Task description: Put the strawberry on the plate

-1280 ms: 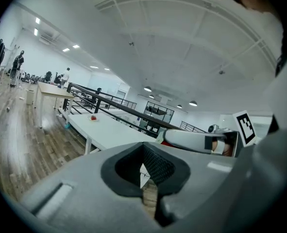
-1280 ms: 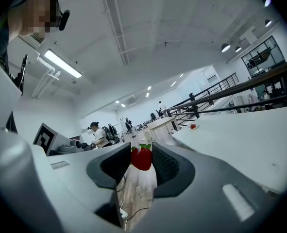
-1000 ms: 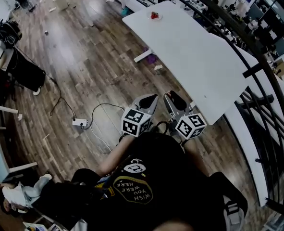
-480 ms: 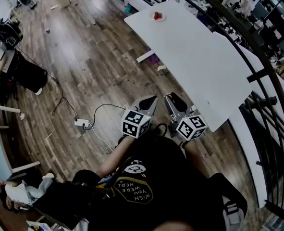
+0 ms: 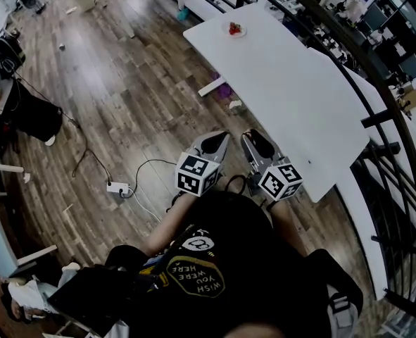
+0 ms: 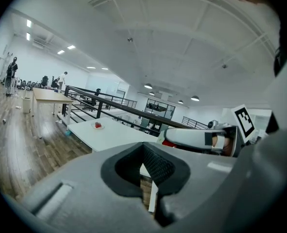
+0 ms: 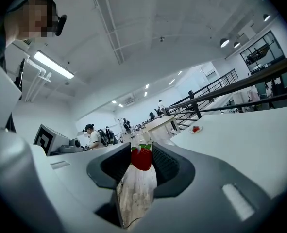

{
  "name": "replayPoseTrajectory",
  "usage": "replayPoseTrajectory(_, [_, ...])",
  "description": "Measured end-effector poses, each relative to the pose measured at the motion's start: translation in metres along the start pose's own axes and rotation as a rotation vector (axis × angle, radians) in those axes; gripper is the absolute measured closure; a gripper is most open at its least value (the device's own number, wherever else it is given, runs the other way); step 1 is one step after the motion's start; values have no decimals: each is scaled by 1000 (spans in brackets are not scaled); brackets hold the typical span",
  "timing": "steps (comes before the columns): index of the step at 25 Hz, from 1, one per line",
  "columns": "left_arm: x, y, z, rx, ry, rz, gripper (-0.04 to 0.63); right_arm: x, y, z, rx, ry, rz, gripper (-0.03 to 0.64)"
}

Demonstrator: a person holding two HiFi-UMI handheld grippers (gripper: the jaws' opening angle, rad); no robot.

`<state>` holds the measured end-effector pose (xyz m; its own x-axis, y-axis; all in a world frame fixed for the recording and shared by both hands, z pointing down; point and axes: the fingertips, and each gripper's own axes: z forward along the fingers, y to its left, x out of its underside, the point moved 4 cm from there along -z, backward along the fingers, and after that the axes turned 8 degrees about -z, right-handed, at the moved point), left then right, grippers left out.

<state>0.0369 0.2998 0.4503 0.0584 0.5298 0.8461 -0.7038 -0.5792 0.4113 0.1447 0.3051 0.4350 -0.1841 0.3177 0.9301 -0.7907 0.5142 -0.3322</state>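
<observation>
Carry the strawberry (image 7: 141, 158), pinched in the right hand-held gripper (image 5: 253, 141), level along the white counter (image 5: 285, 83) to the far plate (image 5: 242, 32), squeeze light, release low beside the berry (image 5: 234, 28) already there, left hand-held gripper (image 5: 217, 143) closed on nothing, clear of railing (image 5: 380, 115) right and power strip (image 5: 116, 186) left.

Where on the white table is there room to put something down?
Nearly all of the table is bare, from the near corner by the right tool up to the plate. Only the far end is taken: the plate sits there with a strawberry on it.
</observation>
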Motion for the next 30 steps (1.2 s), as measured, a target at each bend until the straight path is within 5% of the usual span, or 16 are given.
replayPoseTrajectory(14, [-6,77,-8,-7,30,-90,594,3,-10,68,56,56,12,474])
replayPoseTrajectory(30, [-62,122,44,-59,-10,-70,594,-22,-31,158,-105,64,1,474])
